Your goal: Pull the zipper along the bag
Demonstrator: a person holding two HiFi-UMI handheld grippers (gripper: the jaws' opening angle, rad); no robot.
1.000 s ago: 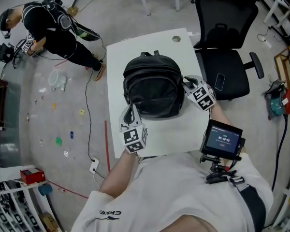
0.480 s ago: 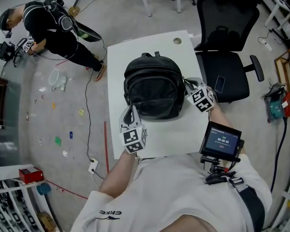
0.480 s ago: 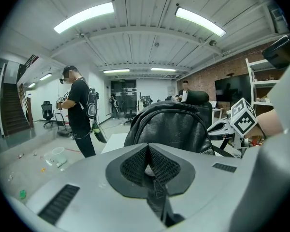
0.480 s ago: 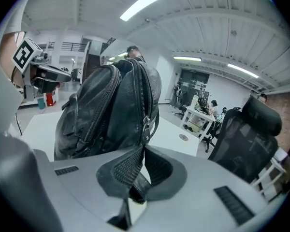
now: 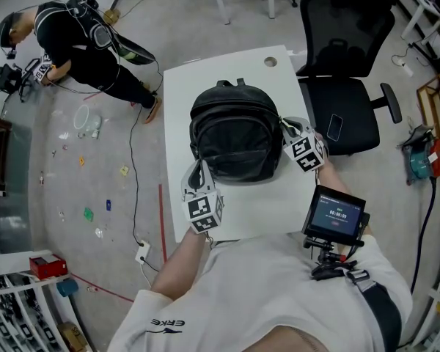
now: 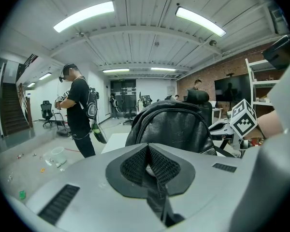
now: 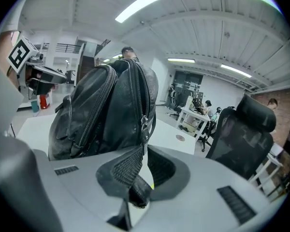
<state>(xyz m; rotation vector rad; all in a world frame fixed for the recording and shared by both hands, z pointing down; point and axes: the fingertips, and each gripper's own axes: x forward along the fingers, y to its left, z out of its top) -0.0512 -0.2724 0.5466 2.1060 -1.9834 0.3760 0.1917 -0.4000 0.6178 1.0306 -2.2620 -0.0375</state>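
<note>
Right tool (image 7: 144, 150) is gripping: its jaws are drawn in on the lower end of the zipper pull (image 7: 144, 125), as far as I can make out. The pull is hanging from the zipper track (image 7: 146, 88) that runs up the side of the black bag (image 5: 235, 134). I am holding this tool against the bag's right flank.

Left tool (image 6: 147, 148) is sitting at the bag's near left corner with its jaws pressed together at the tips. I cannot tell whether any fabric is caught between them.

The bag is sitting roughly in the middle of the white tabletop (image 5: 268, 196), between my two tools, with its carry handle (image 5: 229, 83) pointing away from me. A black office chair (image 5: 345, 72) is standing just beside the tabletop's right edge. Off to the left, a person in black (image 5: 81, 42) is bending over the floor (image 5: 95, 174), where small objects are lying scattered. A small screen (image 5: 336, 215) is glowing near my right forearm.
</note>
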